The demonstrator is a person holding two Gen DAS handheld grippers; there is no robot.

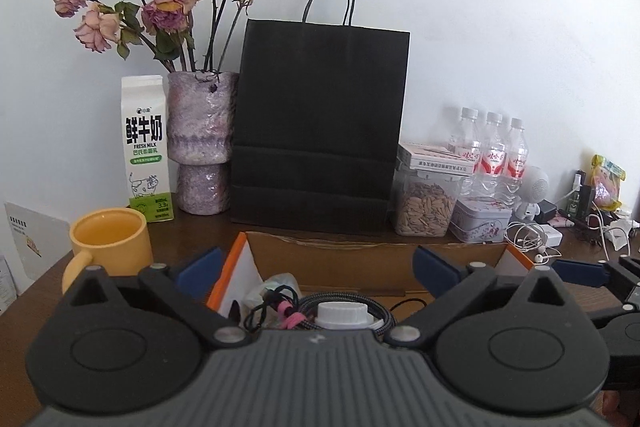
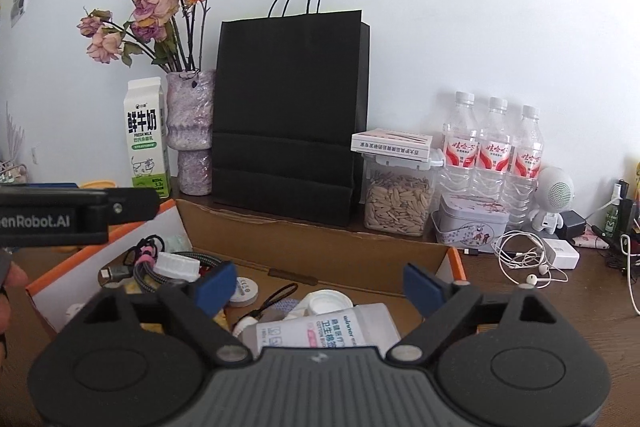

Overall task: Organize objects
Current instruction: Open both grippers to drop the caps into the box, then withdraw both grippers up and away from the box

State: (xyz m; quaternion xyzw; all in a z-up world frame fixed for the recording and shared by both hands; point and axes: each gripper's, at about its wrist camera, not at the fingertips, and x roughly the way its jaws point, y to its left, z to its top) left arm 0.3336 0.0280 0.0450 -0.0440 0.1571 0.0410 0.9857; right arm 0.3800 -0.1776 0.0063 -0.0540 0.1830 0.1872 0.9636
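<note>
Both tongs (image 1: 318,269) (image 2: 320,283) gape empty over the cardboard box (image 2: 320,251)

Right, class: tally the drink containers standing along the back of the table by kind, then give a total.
Water bottles: 3
Milk cartons: 1
Yellow mugs: 1
Total: 5

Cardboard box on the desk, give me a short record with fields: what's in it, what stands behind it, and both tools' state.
box: open cardboard box with orange edges, on the brown desk
contents: braided cable, white cap, cotton swab pack, small oddments
behind: black paper bag, flower vase, milk carton, seed jar, three water bottles
left tool: open, nothing between pads
right tool: open, over the box
</note>
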